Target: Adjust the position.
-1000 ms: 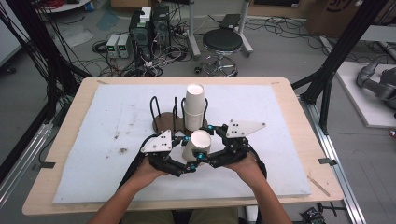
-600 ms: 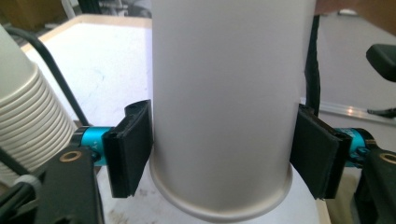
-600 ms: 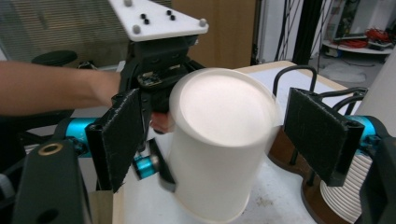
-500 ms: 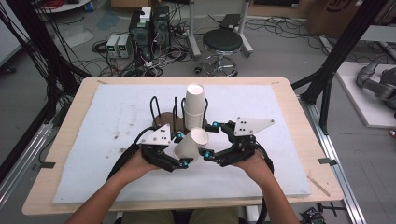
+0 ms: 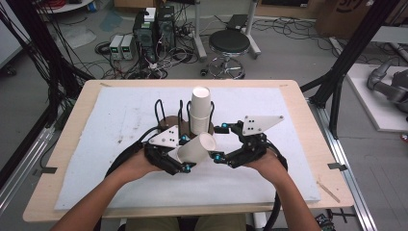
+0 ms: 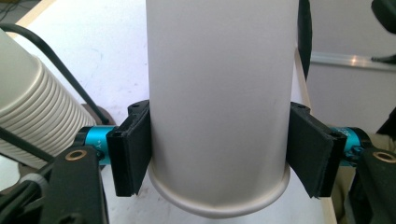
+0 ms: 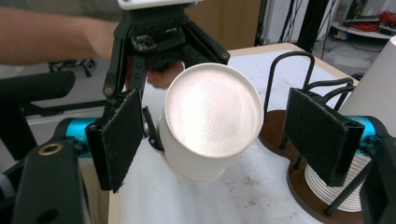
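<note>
A white paper cup [image 5: 195, 147] lies tilted on its side above the mat, its closed bottom [image 7: 210, 112] facing my right gripper. My left gripper [image 5: 185, 153] is shut on it; its jaws have just been closing and the pads [image 6: 133, 149] press the cup wall [image 6: 219, 93] near the rim. My right gripper [image 5: 216, 143] stands open just right of the cup, and its pads [image 7: 123, 135] flank the cup's bottom without touching. A tall stack of cups [image 5: 199, 108] stands in a wire holder [image 5: 159, 108] just behind.
The holder's brown round base [image 5: 168, 122] rests on a white foam mat [image 5: 110, 144] that covers the wooden table [image 5: 62, 154]. Black wire loops [image 7: 289, 70] rise around the stack [image 7: 327, 186]. Cables trail from both grippers toward the front edge.
The cup stood upright between the two grippers; now it is tipped on its side and raised, with the left jaws closed on it. Both hands have risen slightly.
</note>
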A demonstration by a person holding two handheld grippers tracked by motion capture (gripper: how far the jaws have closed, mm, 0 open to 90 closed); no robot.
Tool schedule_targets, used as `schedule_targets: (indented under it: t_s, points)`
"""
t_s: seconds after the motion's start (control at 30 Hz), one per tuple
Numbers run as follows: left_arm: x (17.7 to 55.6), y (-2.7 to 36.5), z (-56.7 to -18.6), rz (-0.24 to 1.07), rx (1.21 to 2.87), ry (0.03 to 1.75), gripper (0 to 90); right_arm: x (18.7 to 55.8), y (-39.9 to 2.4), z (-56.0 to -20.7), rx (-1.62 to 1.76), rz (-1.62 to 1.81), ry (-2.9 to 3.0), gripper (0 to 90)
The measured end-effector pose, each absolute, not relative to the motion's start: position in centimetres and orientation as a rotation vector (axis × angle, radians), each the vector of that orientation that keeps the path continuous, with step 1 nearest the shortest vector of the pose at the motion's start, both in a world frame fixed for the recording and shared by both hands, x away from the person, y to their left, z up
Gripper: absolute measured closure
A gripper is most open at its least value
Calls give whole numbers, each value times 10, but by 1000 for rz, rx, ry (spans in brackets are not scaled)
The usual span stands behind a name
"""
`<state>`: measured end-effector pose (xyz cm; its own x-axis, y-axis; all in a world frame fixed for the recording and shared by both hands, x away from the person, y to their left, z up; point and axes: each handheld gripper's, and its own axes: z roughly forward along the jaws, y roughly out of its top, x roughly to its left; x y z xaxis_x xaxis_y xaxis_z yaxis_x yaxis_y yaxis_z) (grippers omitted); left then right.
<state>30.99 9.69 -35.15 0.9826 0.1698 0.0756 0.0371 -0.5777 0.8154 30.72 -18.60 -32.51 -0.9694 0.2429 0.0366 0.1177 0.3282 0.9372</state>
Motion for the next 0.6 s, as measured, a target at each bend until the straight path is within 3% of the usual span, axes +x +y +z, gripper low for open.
schedule_targets:
  t_s: [0.6]
  points:
    - [311,91,-327,136,2371,34,313,317,-172,-326,216,1619,2638,209]
